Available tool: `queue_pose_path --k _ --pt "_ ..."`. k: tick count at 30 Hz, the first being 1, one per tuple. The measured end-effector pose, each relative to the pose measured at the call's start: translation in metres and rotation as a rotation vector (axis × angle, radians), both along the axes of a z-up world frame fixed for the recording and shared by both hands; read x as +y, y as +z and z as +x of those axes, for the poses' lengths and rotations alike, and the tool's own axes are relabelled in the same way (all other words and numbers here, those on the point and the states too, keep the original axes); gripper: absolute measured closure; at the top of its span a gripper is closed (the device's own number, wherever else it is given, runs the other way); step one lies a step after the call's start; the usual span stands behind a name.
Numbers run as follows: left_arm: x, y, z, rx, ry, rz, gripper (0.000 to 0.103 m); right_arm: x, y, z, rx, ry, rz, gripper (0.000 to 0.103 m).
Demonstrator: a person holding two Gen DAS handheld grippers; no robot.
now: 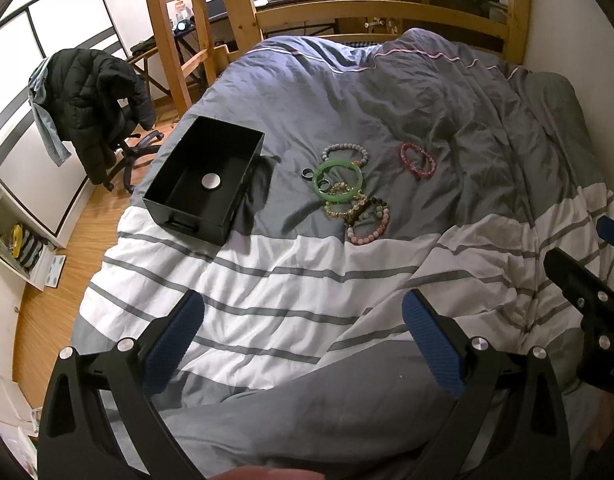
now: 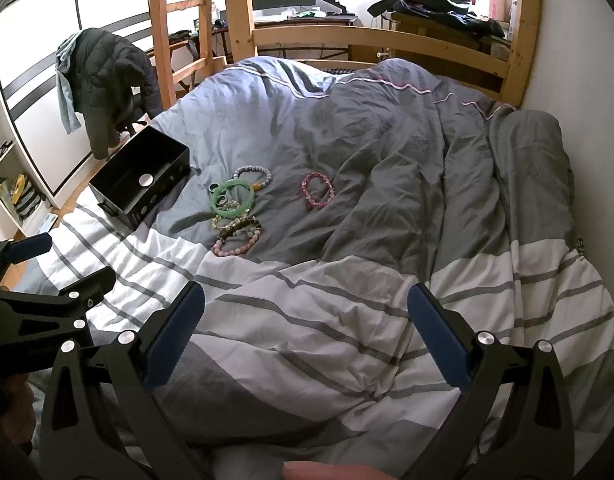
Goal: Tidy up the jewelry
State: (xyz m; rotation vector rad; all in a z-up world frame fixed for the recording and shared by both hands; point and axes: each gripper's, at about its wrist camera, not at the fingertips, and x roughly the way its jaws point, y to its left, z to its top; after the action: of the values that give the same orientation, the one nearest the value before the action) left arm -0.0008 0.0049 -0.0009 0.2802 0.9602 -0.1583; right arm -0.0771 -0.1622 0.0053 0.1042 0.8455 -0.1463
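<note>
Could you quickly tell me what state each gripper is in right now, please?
Left gripper: open, holding nothing, above the striped duvet.
Right gripper: open, holding nothing, also above the duvet.

An open black box lies at 9 o'clock of a bracelet pile; 1 pink bracelet lies apart at 2 o'clock, perhaps beaded.

Small dark ring beside green bangle, perhaps metal, too small to tell
</note>
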Motion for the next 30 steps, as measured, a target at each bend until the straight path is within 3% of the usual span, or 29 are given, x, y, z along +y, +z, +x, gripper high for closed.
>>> queue_pose_path --k 30 --pt "-0.0010 -0.0033 -0.0018 0.000 -0.001 0.003 0.006 0.0021 -0.0008 0.0000 0.002 0.007 0.001 0.003"
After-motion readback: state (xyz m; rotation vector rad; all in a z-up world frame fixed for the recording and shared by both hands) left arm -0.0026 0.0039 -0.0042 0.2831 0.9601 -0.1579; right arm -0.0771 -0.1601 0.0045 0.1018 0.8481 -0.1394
